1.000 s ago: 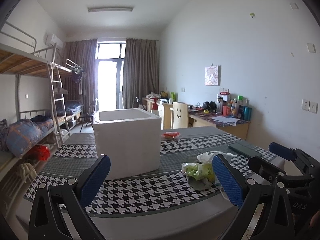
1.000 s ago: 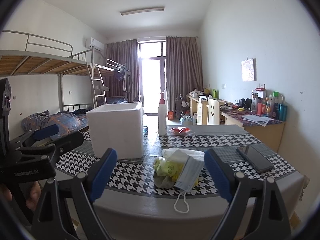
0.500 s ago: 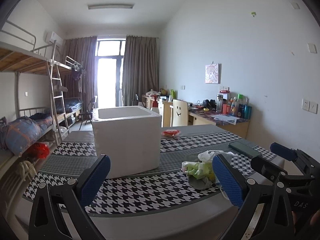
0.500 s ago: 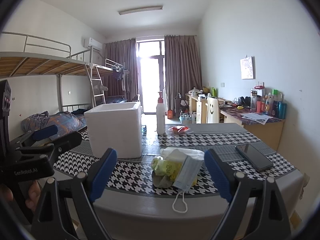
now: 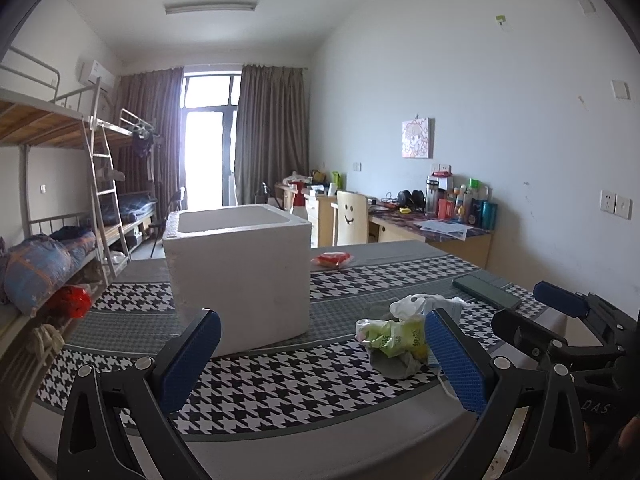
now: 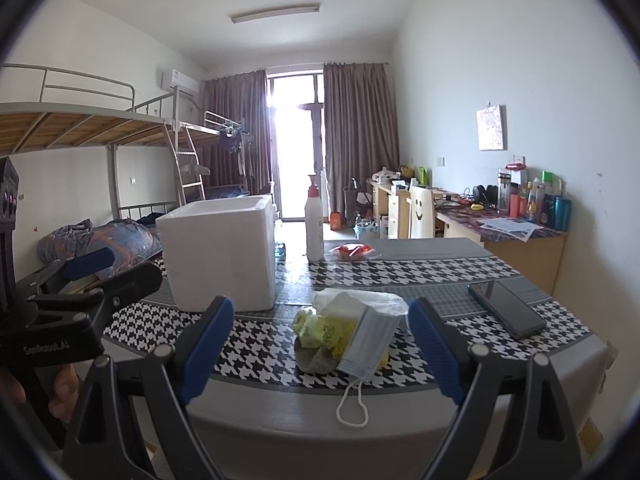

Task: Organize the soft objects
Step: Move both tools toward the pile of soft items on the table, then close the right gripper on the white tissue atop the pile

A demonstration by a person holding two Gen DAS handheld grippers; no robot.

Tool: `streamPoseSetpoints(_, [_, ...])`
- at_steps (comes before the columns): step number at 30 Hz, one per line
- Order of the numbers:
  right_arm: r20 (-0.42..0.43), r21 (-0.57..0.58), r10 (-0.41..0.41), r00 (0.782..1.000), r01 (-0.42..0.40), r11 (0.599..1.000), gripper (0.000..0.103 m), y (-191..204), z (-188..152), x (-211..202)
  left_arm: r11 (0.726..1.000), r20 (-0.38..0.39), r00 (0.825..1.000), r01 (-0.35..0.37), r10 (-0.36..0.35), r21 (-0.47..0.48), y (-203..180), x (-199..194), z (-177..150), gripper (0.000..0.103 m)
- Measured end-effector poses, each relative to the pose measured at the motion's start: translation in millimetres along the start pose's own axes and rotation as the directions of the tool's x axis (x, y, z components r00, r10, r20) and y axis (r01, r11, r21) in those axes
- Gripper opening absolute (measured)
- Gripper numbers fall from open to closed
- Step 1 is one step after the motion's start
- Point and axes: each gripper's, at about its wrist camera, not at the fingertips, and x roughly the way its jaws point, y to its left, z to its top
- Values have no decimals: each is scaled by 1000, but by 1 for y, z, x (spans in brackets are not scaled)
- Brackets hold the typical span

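Observation:
A heap of soft things lies near the table's front edge: a yellow-green packet (image 6: 326, 330) (image 5: 394, 336), a pale blue face mask (image 6: 370, 340) draped over it with its loop hanging off the edge, a white tissue or bag (image 6: 360, 300) (image 5: 412, 304) and a grey cloth (image 6: 314, 358). An open white foam box (image 5: 240, 268) (image 6: 220, 256) stands behind and to the left. My right gripper (image 6: 318, 354) is open, just short of the heap, which shows between its fingers. My left gripper (image 5: 322, 360) is open, facing the box and empty.
A dark phone (image 6: 506, 314) (image 5: 486, 290) lies at the right on the houndstooth table cloth (image 5: 280, 392). A white pump bottle (image 6: 314, 224) and a red packet (image 6: 352, 250) sit farther back. Bunk beds (image 5: 60, 208) stand at the left, a cluttered desk (image 6: 516, 224) at the right.

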Motion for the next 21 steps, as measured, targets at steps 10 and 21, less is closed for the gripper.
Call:
streamPoseSetpoints(10, [-41,6,-19,999,20,1000,92,-9,2,17,1000,-47,999,6,-6,1,1,25,-1,102])
streamPoseSetpoints(21, [-94,20,-37,995,39,999,92,-22,-4,38,999,-105,994,32,-32,-4,-2,54,-4,102])
